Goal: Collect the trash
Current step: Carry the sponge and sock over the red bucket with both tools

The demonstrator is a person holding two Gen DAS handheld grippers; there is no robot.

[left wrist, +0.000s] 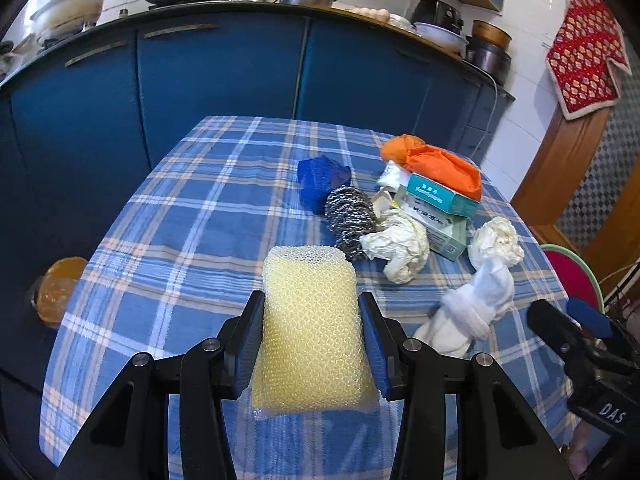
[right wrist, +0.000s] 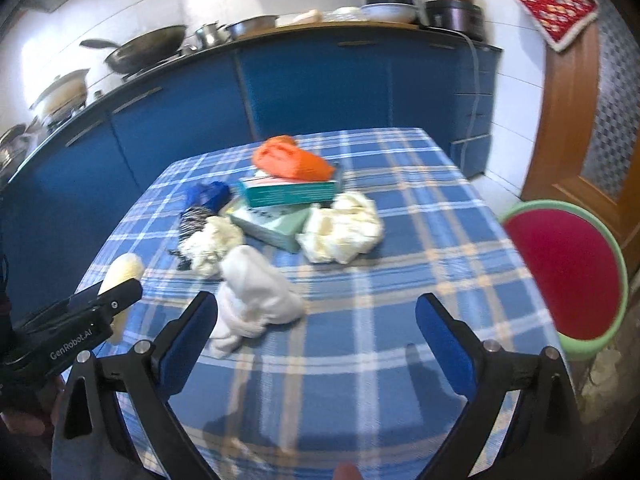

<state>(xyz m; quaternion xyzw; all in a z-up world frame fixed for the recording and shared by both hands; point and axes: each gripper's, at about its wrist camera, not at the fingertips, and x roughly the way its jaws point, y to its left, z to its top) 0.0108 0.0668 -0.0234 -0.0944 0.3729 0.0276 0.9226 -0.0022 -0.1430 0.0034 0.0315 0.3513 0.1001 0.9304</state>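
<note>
My left gripper [left wrist: 310,312] is shut on a yellow mesh sponge [left wrist: 312,332] and holds it over the checked tablecloth [left wrist: 180,232]. It also shows in the right wrist view [right wrist: 120,276]. Ahead lie a steel scourer [left wrist: 350,212], a blue scrubber [left wrist: 322,180], crumpled white tissues [left wrist: 396,244] [left wrist: 496,240], a knotted white cloth [left wrist: 468,308], two teal boxes [left wrist: 440,200] and an orange bag [left wrist: 436,160]. My right gripper [right wrist: 316,320] is open and empty over the table's near part; the white cloth [right wrist: 256,292] lies by its left finger.
Blue kitchen cabinets [left wrist: 220,68] stand behind the table, with pans and bowls on the counter. A red stool with a green rim [right wrist: 568,272] stands right of the table. An orange container [left wrist: 60,288] sits low at the left. A wooden door [right wrist: 568,120] is at the right.
</note>
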